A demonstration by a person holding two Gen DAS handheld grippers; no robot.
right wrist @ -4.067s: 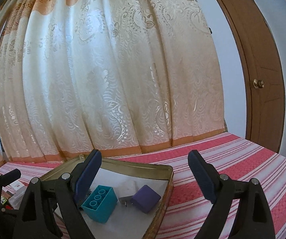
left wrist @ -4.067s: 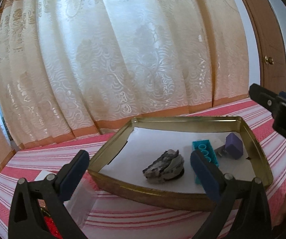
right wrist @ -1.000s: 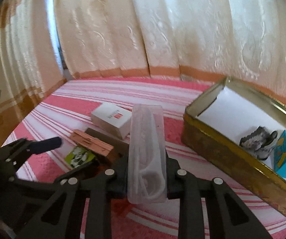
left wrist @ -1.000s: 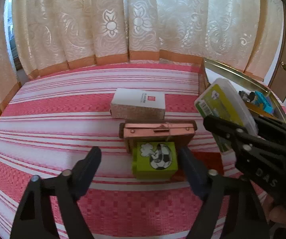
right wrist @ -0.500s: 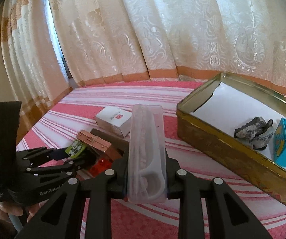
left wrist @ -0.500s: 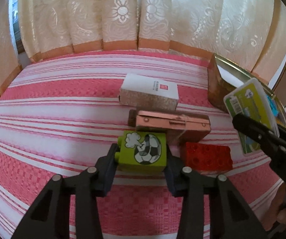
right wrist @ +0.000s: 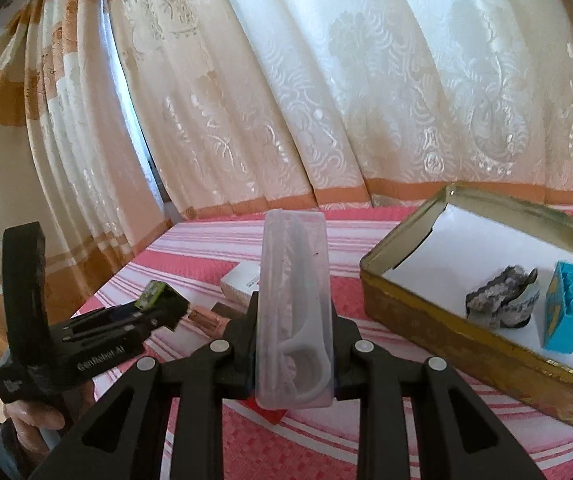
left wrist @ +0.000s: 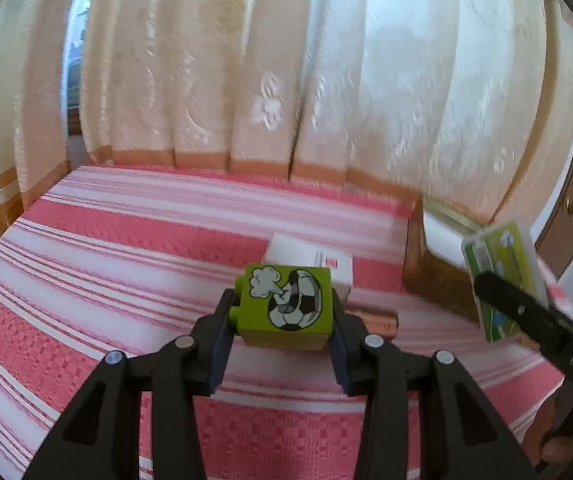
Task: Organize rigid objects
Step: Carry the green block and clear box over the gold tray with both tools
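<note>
A: Holding two things at once, is the person filling the tin [right wrist: 438, 316]?

B: It is looking that way. The left claw [left wrist: 284, 322] is squeezing the green block [left wrist: 286, 304] tight, up off the bed [left wrist: 126, 264]. The right claw [right wrist: 292, 344] is pinching the clear case [right wrist: 294, 300] the same way. Both are hanging in the air, I think so they can go into the tin at 3 o'clock, where the rock [right wrist: 502, 296] and blue block [right wrist: 568, 312] are already sitting.

A: What is changing?

B: A second ago the green block was lying on the bed between wide jaws. Now it is being lifted, with the white box [left wrist: 306, 258] showing behind it. The case was already gripped and is getting closer to the tin.
</note>
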